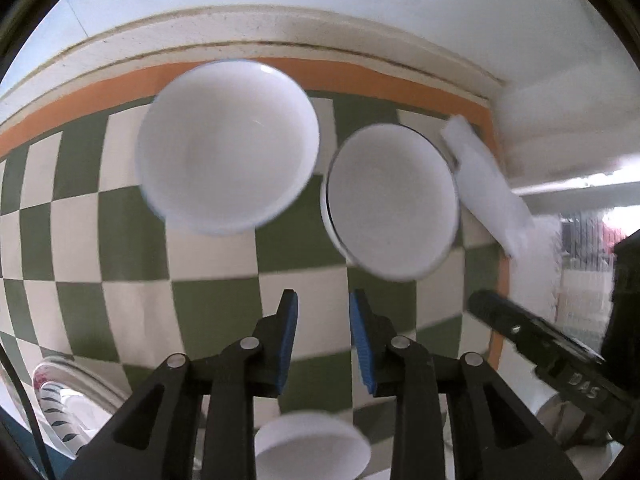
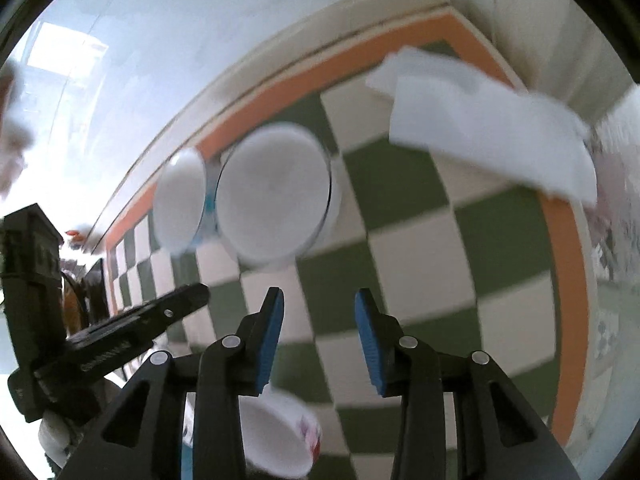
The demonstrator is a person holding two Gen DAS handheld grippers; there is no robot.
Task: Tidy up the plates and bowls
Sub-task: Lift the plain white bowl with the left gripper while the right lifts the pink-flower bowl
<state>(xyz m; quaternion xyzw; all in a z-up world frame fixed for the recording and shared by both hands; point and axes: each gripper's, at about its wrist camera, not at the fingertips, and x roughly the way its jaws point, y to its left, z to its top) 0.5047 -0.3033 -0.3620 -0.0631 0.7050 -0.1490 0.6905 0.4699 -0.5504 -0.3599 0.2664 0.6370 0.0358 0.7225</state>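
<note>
While both bowls [image 1: 228, 144] hug the orange border [image 1: 360, 70], checkered cloth [image 1: 216, 308] lies bare.

Two white bowls ahead of the left gripper [image 1: 323, 300], the larger [image 1: 228, 146] and the smaller [image 1: 390, 202], look glossy, smooth, ceramic-like. Checked green-and-cream cloth [image 1: 120, 240] under them is matt, orange-edged. Gripper arms are matt black plastic; finger pads [image 1: 290, 316] blue, ribbed, rubbery. White folded paper [image 2: 492, 124] ahead-right of the right gripper [image 2: 320, 300] looks matt.

Both tools point steeply downward, left tool [image 1: 323, 312] and right tool [image 2: 319, 308] parted, holding nothing.
</note>
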